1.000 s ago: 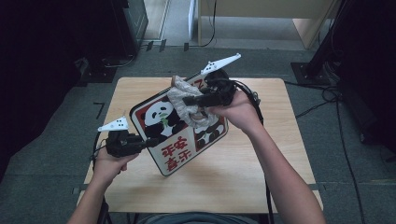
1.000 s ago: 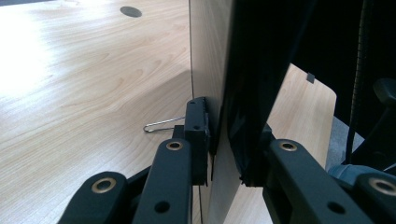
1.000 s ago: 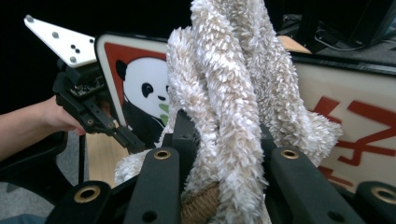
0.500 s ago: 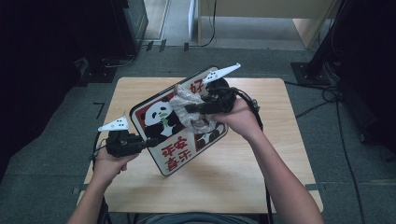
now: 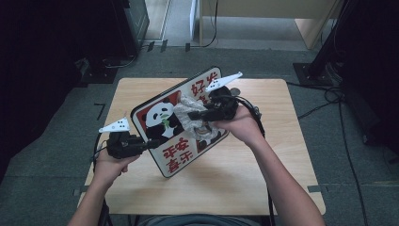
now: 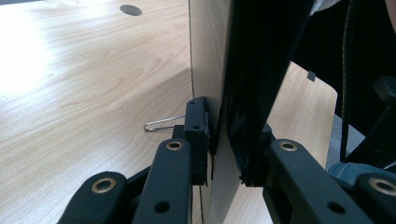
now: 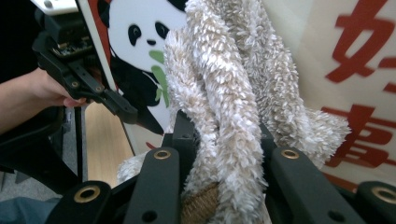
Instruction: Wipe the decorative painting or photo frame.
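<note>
- The left gripper (image 5: 149, 144) has its jaws closed narrow on the lower left edge of the board (image 5: 181, 123); in the left gripper view the left gripper (image 6: 224, 144) has one pad on the pale back of the board (image 6: 205, 56) and the other on its dark front.
- The board is propped on edge over the table (image 5: 263, 188), tilted, with its printed face up toward the high camera.
- The right gripper (image 5: 194, 114) is clamped on a cloth (image 5: 188, 113); in the right gripper view the right gripper (image 7: 219, 135) has the fluffy cream cloth (image 7: 233, 79) bunched between both jaws.
- The cloth lies against the face of the board (image 7: 355, 70), beside the panda (image 7: 140, 32) and next to the red characters.
- The person's left hand (image 5: 110, 165) holds the left gripper at the table's near left edge; the right hand (image 5: 240, 125) holds the right gripper over the middle of the table.
- Count: two grippers, each with a white three-cornered plate on top; one board; one cloth; one table.
- On the board: one panda, and red characters above and below it; some are covered by the cloth and the right hand, so I cannot count them.
- One thin wire clip (image 6: 161, 123) lies on the table, just beside the left gripper's jaw.
- One round dark hole (image 6: 130, 9) sits in the tabletop, well apart from the board.
</note>
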{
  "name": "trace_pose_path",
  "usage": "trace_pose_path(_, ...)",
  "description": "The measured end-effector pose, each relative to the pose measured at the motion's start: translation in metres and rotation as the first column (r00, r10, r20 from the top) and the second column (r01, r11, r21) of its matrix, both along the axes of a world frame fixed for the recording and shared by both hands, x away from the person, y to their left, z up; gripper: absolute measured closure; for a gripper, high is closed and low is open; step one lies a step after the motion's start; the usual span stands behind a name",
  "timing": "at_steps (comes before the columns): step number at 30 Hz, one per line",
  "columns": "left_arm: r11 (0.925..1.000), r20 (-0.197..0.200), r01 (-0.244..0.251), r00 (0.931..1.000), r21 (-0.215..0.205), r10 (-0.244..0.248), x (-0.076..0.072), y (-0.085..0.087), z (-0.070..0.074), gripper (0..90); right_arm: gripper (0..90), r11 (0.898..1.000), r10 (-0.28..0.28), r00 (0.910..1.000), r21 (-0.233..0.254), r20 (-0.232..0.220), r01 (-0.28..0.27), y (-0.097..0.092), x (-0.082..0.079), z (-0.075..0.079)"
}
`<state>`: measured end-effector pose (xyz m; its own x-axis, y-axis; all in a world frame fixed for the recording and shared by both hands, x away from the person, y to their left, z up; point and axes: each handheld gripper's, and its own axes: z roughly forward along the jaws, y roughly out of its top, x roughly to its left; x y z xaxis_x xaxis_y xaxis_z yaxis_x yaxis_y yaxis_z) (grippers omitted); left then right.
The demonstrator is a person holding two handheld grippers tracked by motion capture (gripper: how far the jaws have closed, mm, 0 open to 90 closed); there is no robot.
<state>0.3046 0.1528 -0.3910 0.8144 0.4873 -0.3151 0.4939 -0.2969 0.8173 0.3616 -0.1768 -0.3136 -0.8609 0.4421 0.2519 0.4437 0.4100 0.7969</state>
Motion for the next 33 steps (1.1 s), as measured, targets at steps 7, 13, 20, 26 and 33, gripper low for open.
trace_pose_path(7,1.0,-0.002,0.001,1.0,0.002,-0.001,0.0,0.0,0.0,77.4,72.6,1.0,0.005,1.0,-0.006,0.005,-0.005,-0.002,-0.003,-0.011)
trace_pose_path(13,1.0,-0.001,-0.001,1.0,0.002,0.001,0.0,0.0,0.0,77.4,72.6,1.0,0.005,1.0,-0.015,-0.006,-0.005,-0.004,-0.005,-0.023)
trace_pose_path(20,1.0,-0.001,0.0,1.0,0.002,0.0,0.0,0.0,0.0,77.3,72.2,1.0,0.008,0.9999,-0.014,-0.007,-0.008,-0.007,-0.007,-0.035)
trace_pose_path(26,1.0,-0.004,0.001,1.0,0.001,-0.001,0.0,0.0,0.0,77.2,72.2,1.0,0.002,0.9999,-0.014,-0.013,-0.002,-0.008,-0.011,-0.047)
trace_pose_path(33,1.0,-0.002,-0.001,1.0,0.005,0.001,-0.001,0.0,0.001,77.3,72.2,1.0,0.001,0.9997,-0.016,-0.023,-0.001,-0.011,-0.014,-0.062)
